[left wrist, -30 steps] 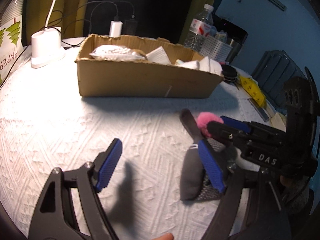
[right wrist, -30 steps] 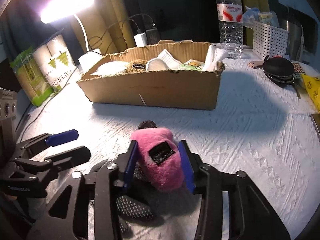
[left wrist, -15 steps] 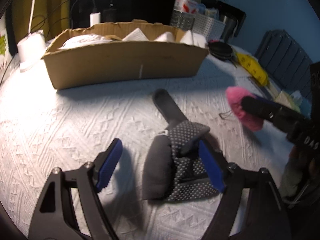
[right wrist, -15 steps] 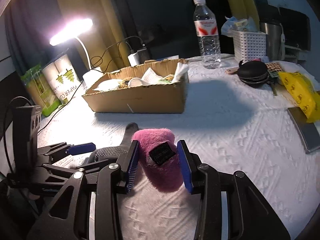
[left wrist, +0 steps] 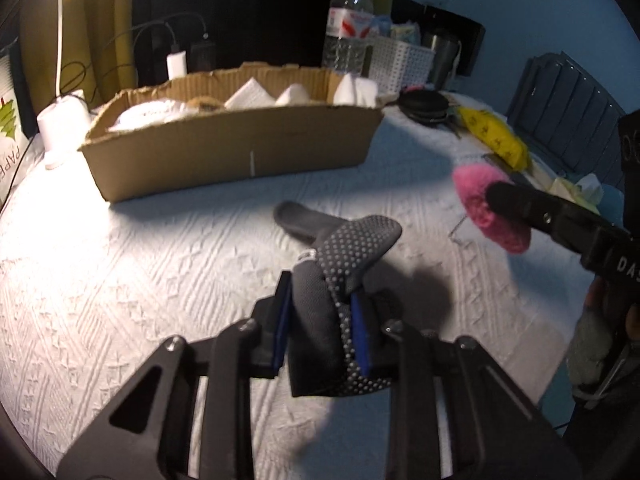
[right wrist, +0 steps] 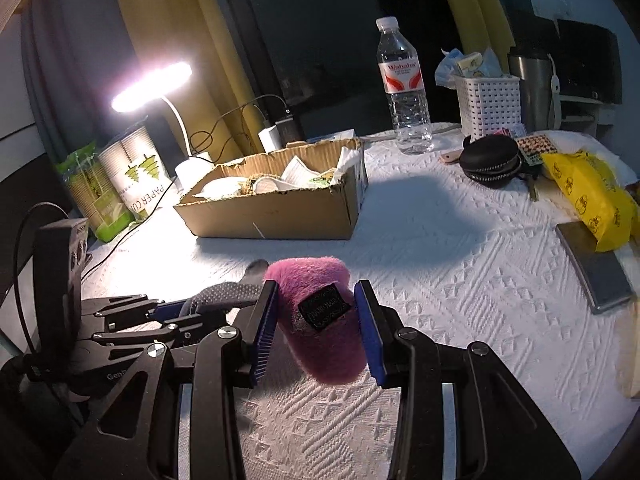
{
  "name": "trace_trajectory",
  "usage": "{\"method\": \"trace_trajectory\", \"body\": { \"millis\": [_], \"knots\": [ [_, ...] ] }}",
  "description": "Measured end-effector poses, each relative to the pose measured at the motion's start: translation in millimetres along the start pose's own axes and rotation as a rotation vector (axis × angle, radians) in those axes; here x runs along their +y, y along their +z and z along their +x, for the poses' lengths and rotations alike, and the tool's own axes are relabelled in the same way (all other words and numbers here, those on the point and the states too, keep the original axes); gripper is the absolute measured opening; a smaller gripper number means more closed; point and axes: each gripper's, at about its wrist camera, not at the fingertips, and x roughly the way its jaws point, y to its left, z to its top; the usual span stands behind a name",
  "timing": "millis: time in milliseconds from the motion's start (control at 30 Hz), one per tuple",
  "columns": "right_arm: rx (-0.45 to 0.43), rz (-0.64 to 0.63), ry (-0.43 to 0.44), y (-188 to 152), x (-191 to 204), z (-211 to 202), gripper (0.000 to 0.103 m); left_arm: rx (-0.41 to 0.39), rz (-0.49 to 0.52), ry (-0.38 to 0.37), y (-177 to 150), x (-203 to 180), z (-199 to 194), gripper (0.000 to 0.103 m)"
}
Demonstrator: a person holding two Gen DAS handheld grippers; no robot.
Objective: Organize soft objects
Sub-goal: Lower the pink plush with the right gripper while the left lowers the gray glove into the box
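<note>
My left gripper (left wrist: 320, 320) is shut on a grey dotted sock (left wrist: 344, 252), whose far end still rests on the white tablecloth. My right gripper (right wrist: 316, 320) is shut on a fluffy pink soft item (right wrist: 320, 312) with a black label and holds it above the table. The pink item also shows in the left wrist view (left wrist: 488, 208), to the right of the sock. The left gripper and sock show in the right wrist view (right wrist: 224, 294), at the left. An open cardboard box (left wrist: 240, 148) with several white soft items stands behind; it also shows in the right wrist view (right wrist: 276, 208).
A lit desk lamp (right wrist: 152, 86) and paper-cup packs (right wrist: 132, 176) stand at the left. A water bottle (right wrist: 404, 88), white basket (right wrist: 488, 106), black zip case (right wrist: 492, 160), yellow bag (right wrist: 592, 196) and grey tablet (right wrist: 596, 272) lie at the back and right.
My left gripper moved over the grey sock and shut on it. My right gripper lifted the pink item up and away from the sock, to the right.
</note>
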Motion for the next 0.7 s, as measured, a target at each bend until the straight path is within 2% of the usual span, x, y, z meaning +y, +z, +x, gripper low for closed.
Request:
{"method": "trace_trajectory", "body": {
  "millis": [167, 433, 700],
  "knots": [
    [-0.02, -0.017, -0.005, 9.6, 4.1, -9.8, 0.041, -0.039, 0.005, -0.01, 12.9, -0.8, -16.7, 0.027],
    [-0.07, -0.056, -0.001, 37.5, 15.8, -22.2, 0.041, -0.114, 0.016, 0.017, 41.6, 12.1, -42.1, 0.027],
    [-0.089, -0.109, 0.012, 65.6, 25.5, -11.6, 0.041, -0.176, 0.036, 0.047, 66.1, 29.8, -55.6, 0.027]
  ]
}}
